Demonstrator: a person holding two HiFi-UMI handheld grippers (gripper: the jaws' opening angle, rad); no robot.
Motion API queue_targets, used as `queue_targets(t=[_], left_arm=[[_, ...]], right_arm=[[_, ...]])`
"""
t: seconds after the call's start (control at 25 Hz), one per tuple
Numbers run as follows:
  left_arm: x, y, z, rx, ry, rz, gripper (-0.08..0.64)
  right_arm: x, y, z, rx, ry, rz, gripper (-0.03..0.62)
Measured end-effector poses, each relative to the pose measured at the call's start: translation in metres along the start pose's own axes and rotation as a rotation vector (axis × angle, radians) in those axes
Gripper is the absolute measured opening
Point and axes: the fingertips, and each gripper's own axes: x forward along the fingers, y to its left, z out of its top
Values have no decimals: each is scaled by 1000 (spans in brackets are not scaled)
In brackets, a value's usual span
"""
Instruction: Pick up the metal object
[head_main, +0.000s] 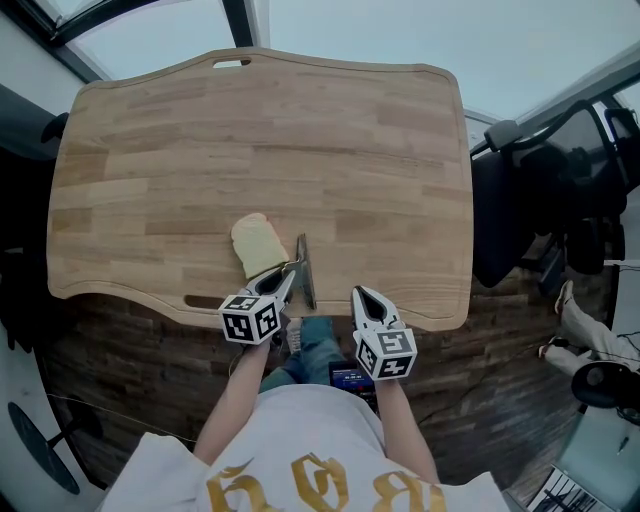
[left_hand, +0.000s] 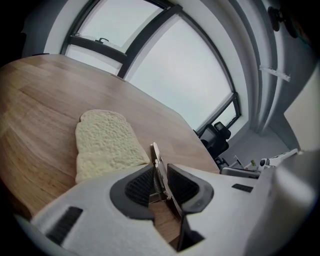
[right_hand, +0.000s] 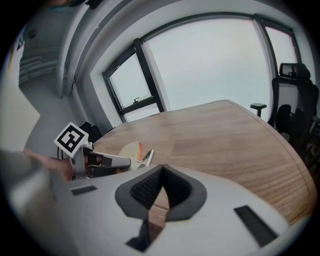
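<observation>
The metal object (head_main: 303, 256) is a long, thin, flat strip of dull grey metal. In the head view it runs lengthwise away from the person, close to the near edge of the table (head_main: 300, 130), with one end reaching back toward that edge. In the left gripper view it shows edge-on (left_hand: 155, 157) as a narrow pale blade standing upright, with a row of fine ridges, like teeth or a small coil, along its lower left side. Whether it touches the wood or is held just off it cannot be told.

The left hand-held gripper (head_main: 288, 272) is pinched on the object: its two dark ribbed pads (left_hand: 139, 186) press against the strip's flat faces, and the far end sticks out past the fingertips. From the right gripper view the tip of the strip (right_hand: 146, 157) pokes out of that gripper.

Just to the left of the strip lies a slice of bread (head_main: 258, 245), pale, flat on the table, close beside it.

The right hand-held gripper (head_main: 359, 293) sits near the table's front edge, to the right of the strip and apart from it. Its jaws are pressed together at the tips with nothing between them; only wood shows in the small gap below.
</observation>
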Motion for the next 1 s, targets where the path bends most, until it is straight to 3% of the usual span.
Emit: queue_targets(t=[0.16, 1.0], left_arm=[[5, -1, 2, 2, 2, -9, 86], [13, 0, -2, -203, 19, -72, 47]], right_arm=[[5, 3, 0, -8, 9, 12, 11], [7, -1, 7, 1, -1, 4, 11]])
